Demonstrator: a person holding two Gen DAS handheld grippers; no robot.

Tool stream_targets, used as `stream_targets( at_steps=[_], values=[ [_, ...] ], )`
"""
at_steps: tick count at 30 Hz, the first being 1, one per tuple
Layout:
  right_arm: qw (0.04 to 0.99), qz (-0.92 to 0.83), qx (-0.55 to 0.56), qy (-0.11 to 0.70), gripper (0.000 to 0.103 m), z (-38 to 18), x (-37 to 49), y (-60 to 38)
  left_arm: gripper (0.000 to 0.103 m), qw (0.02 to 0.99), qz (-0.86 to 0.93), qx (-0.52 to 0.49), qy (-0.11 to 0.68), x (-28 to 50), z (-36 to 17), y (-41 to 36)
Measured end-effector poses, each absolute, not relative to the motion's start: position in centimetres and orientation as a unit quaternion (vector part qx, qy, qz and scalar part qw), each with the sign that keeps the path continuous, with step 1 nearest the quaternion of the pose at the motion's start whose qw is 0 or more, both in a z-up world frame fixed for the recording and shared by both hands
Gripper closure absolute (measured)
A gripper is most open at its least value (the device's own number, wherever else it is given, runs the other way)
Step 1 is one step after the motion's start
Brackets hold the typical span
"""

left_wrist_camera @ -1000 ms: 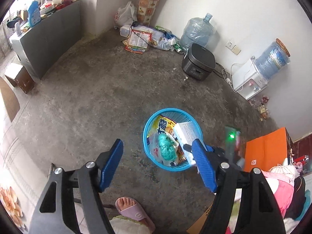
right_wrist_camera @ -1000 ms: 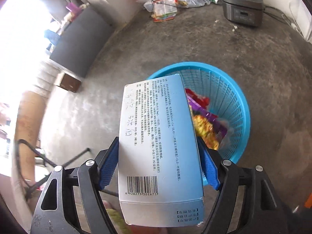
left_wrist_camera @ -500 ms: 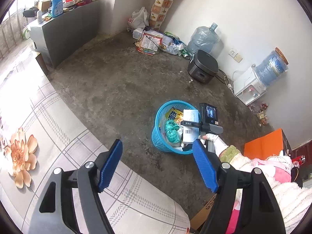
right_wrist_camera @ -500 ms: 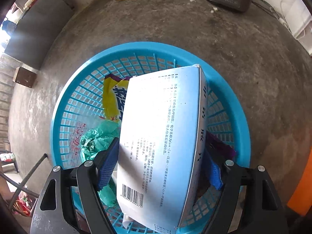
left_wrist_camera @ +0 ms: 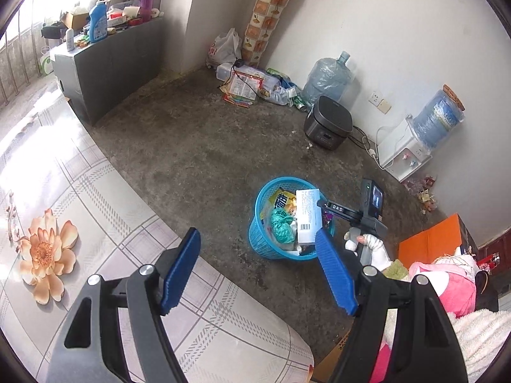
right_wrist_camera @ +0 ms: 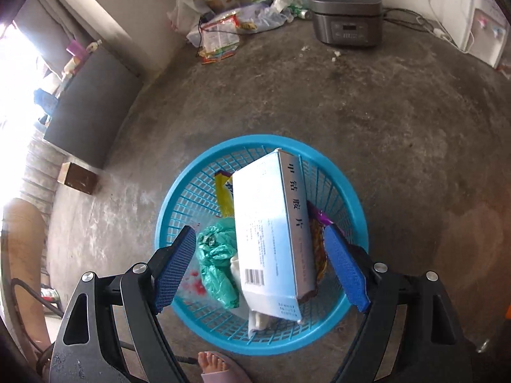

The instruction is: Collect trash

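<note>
1. The right claw (right_wrist_camera: pixel 260 268) is hovering over the blue mesh basket (right_wrist_camera: pixel 346 188), its jaws opening and touching nothing.
2. The pale blue medicine box (right_wrist_camera: pixel 271 236) is lying tilted inside the basket, on a green plastic bag (right_wrist_camera: pixel 217 261) and snack wrappers (right_wrist_camera: pixel 223 194).
3. The left claw (left_wrist_camera: pixel 258 271) is hanging wide open and empty above the floral worktop (left_wrist_camera: pixel 95 210), near its edge.
4. The basket is standing on the concrete floor (right_wrist_camera: pixel 399 111).
</note>
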State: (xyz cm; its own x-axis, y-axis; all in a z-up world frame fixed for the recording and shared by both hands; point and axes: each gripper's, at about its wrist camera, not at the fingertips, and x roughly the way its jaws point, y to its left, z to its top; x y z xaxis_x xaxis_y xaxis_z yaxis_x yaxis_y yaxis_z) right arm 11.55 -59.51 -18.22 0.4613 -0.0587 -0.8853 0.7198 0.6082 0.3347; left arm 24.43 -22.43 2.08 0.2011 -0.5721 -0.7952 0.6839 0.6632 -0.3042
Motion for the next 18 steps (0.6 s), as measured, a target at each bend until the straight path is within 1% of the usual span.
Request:
stream_targets(
  at_steps=[6,9,15,17,18],
  values=[
    [0.8,-0.227,0.378,0.406,0.025,-13.9,8.8,-55.3,0.031,0.789,-0.415,0.048,0.45,22.8,4.2,-20.6],
    [0.815,-0.207,0.375,0.389,0.025,-11.3,7.8,-53.0,0.029,0.798,-0.421,0.038,0.43,21.8,5.6,-19.4],
    [0.853,-0.169,0.33,0.368,0.025,-5.4,6.7,-48.7,0.015,0.831,-0.401,0.011,0.385,18.9,8.2,-16.6],
    [0.866,-0.154,0.313,0.359,0.025,-3.5,6.4,-47.3,0.005,0.848,-0.379,0.008,0.371,18.0,9.0,-15.7],
    [0.87,-0.149,0.307,0.355,0.025,-2.7,6.2,-46.6,0.006,0.857,-0.364,0.009,0.364,17.5,9.3,-15.2]
  ],
)
